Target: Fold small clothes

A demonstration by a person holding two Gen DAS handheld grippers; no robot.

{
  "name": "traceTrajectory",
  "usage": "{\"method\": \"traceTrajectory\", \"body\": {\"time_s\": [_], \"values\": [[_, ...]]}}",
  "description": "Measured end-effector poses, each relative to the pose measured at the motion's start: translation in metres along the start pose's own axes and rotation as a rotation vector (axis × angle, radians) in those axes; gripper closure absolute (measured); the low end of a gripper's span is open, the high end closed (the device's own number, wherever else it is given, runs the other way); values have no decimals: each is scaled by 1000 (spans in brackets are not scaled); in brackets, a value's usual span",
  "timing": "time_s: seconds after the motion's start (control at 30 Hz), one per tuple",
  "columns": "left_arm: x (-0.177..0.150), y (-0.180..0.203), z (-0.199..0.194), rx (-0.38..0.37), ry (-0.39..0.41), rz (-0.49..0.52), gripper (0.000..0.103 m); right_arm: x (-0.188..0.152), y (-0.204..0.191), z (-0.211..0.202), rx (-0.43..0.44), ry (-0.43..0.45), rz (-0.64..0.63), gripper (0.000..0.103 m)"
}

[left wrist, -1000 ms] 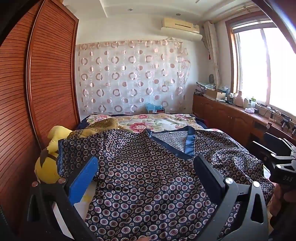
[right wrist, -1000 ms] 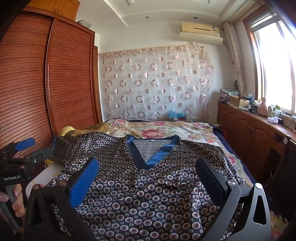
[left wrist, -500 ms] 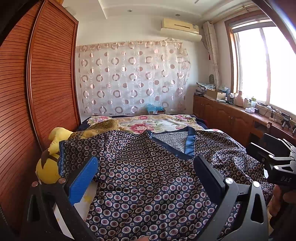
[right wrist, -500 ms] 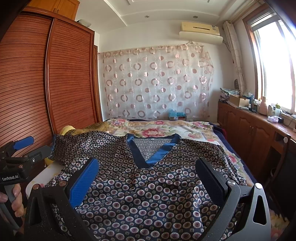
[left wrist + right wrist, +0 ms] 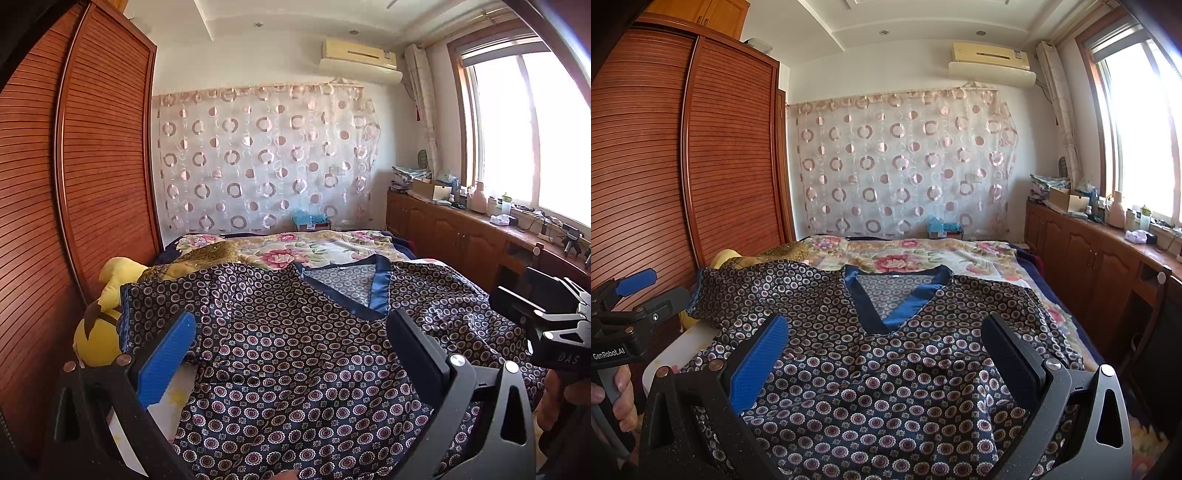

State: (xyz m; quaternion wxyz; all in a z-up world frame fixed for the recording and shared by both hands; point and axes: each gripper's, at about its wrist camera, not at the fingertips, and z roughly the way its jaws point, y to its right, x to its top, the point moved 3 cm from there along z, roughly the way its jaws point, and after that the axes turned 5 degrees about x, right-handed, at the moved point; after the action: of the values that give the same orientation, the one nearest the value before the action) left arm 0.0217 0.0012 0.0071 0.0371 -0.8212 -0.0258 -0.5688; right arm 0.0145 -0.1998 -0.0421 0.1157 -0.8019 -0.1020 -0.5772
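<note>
**Both tongs spread wide above the patterned top**

The left tongs [image 5: 291, 350] are spread wide, and nothing is between the fingers. The right tongs [image 5: 886, 350] are spread just as wide and also hold nothing. Whether the fingertips touch the cloth, the pictures do not show.

The patterned top [image 5: 886, 354] lies spread on the bed [image 5: 960, 254], front side up, with its blue V-neck collar [image 5: 886, 314] pointing toward the cameras. The cloth is dark blue with small round motifs and has some wrinkles. One sleeve reaches toward a yellow plush toy [image 5: 99, 332] beside the wooden wardrobe [image 5: 92, 184].

Both tongs point forward over the near part of the top, side by side. A hand [image 5: 622, 398] grips the handle of the left tongs.
</note>
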Motion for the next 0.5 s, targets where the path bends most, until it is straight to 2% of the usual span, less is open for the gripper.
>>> {"method": "traceTrajectory", "body": {"time_s": [0.5], "values": [[1,0,-2,2,4,3,0,0,0,0,2,1,3,0]]}}
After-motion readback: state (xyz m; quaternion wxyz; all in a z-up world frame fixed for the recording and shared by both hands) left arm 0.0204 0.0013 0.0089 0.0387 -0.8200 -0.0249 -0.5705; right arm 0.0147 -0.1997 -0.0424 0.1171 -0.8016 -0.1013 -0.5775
